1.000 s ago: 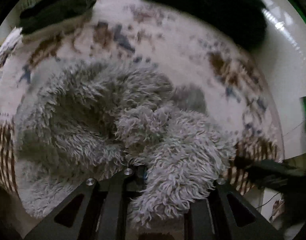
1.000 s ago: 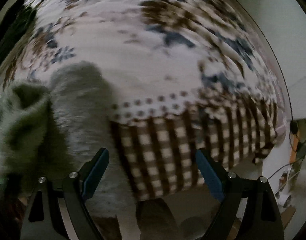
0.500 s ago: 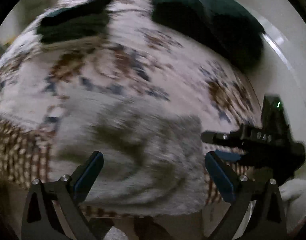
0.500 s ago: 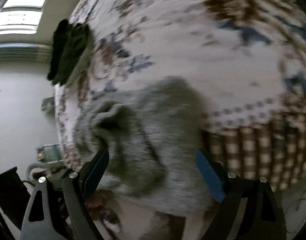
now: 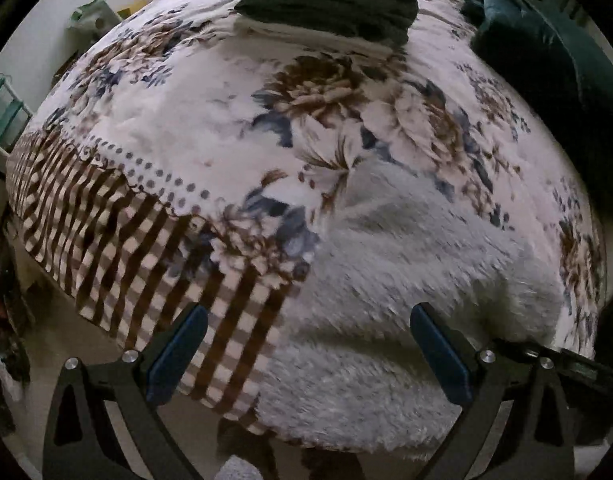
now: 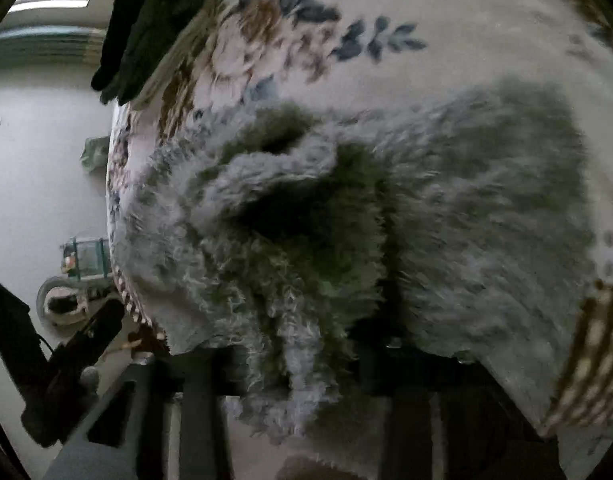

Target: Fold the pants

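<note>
On floral bedspread (image 5: 210, 148): fluffy grey pants (image 5: 406, 264), long axis unclear.

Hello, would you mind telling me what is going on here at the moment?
A person with a gripper in each hand is folding fluffy grey fleece pants on a bed with a floral and brown-checked blanket. The left gripper hangs open above the pants with nothing between its blue pads. The right gripper has just been closing, and a bunched tuft of the fleece sits between its fingers. A stack of dark folded clothes lies at the far edge.
</note>
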### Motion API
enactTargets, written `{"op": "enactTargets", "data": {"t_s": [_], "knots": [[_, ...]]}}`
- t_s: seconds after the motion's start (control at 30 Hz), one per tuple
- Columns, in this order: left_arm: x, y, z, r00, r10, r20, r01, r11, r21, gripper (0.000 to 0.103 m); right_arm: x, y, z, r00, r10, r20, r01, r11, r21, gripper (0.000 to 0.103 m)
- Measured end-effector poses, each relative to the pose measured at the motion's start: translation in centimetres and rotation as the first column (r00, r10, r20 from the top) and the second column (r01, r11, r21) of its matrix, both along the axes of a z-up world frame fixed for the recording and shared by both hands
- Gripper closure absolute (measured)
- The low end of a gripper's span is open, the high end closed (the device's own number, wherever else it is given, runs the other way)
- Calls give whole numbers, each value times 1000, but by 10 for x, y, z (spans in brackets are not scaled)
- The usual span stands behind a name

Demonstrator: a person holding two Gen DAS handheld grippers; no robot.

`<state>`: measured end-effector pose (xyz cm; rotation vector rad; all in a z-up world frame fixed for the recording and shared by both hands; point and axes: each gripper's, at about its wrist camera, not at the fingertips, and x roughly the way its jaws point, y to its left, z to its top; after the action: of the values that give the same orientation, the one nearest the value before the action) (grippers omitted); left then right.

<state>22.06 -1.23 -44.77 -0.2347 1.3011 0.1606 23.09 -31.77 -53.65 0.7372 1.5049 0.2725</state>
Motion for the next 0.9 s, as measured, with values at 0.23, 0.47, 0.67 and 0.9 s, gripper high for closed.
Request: {"op": "enactTargets", "data": {"t_s": [0.23,0.47,0.67,0.9], "knots": [[17,-15,8,999,-49,14,50,994,-93,0,-35,-73,78,979,-196,61,195,981,17,71],[43,-61,-27,984,-170,-45,162,976,-144,0,-49,-133,23,956,-238,-172,209,962,-174,25],[65,-83,-28,968,-251,-28,245,959,-146,0,-68,-143,40,907,-407,-109,401,913,-71,25],[96,-118,-17,932,-363,-17,356,919,-168,0,-89,-102,-8,894,-356,-273,365,931,-17,49]]}}
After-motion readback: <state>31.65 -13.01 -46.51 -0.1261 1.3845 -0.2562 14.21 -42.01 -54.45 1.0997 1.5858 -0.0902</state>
